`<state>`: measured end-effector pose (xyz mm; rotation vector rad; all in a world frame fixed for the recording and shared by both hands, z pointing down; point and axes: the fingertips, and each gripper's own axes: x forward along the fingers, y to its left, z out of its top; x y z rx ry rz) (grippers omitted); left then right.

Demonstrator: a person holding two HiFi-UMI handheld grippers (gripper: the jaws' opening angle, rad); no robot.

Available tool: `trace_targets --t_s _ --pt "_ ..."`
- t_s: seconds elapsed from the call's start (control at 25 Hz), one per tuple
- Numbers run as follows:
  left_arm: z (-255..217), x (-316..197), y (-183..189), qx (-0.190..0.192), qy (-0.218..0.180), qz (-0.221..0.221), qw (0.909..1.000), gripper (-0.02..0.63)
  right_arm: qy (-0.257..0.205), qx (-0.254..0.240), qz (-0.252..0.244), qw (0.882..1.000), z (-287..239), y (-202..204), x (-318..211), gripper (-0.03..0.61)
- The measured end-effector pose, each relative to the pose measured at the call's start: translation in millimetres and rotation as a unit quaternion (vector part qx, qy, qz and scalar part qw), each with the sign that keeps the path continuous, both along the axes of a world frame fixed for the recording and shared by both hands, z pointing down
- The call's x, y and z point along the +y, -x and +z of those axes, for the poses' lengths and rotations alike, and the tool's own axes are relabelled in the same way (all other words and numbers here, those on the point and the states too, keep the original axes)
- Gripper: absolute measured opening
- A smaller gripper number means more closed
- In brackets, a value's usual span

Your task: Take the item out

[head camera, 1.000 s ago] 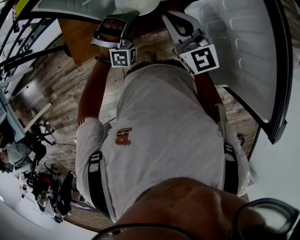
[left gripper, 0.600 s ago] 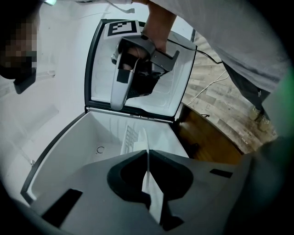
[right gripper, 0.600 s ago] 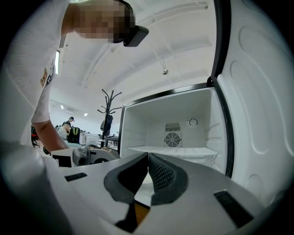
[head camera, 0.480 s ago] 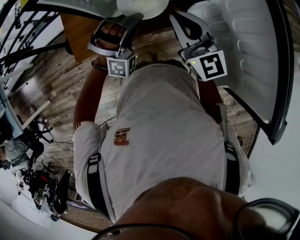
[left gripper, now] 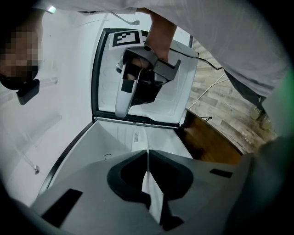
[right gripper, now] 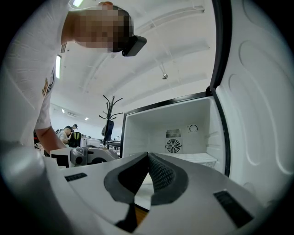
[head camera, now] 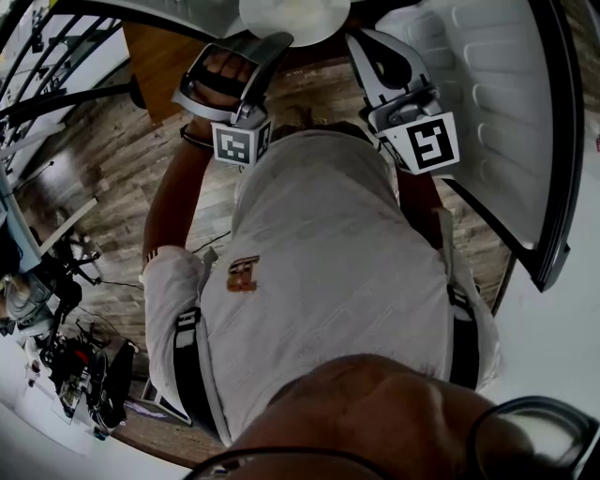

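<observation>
A thin white round item (head camera: 292, 13), plate-like, shows at the top of the head view in front of me. My left gripper (head camera: 268, 42) reaches up to its rim. In the left gripper view the left gripper (left gripper: 148, 155) is shut on that item's thin white edge (left gripper: 154, 195), which runs back between the jaws. My right gripper (head camera: 364, 45) is beside it on the right, apart from the item. Seen in its own view, the right gripper (right gripper: 148, 156) has its jaws shut tip to tip with nothing between them, facing the open, bare white fridge compartment (right gripper: 183, 124).
The fridge door (head camera: 487, 112) stands open at my right, its ribbed white inner side toward me. A brown wooden cabinet (head camera: 155, 70) sits at the upper left over plank flooring (head camera: 112, 178). A coat stand (right gripper: 110, 110) and people (right gripper: 69, 133) are far back.
Both grippers have risen a little toward the top of the head view. More of the white round item shows above them. The jaws stay as they were.
</observation>
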<state>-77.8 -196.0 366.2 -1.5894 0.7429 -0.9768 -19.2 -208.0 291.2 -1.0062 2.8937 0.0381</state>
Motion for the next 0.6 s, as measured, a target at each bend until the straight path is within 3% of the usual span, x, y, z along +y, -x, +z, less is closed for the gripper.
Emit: trace_targets --t_s 0.6 --pt "-8 0 0 0.003 -0.003 -0.005 1.0 0.028 -0.021 -0.007 -0.018 1.0 -14 11 1 0.033"
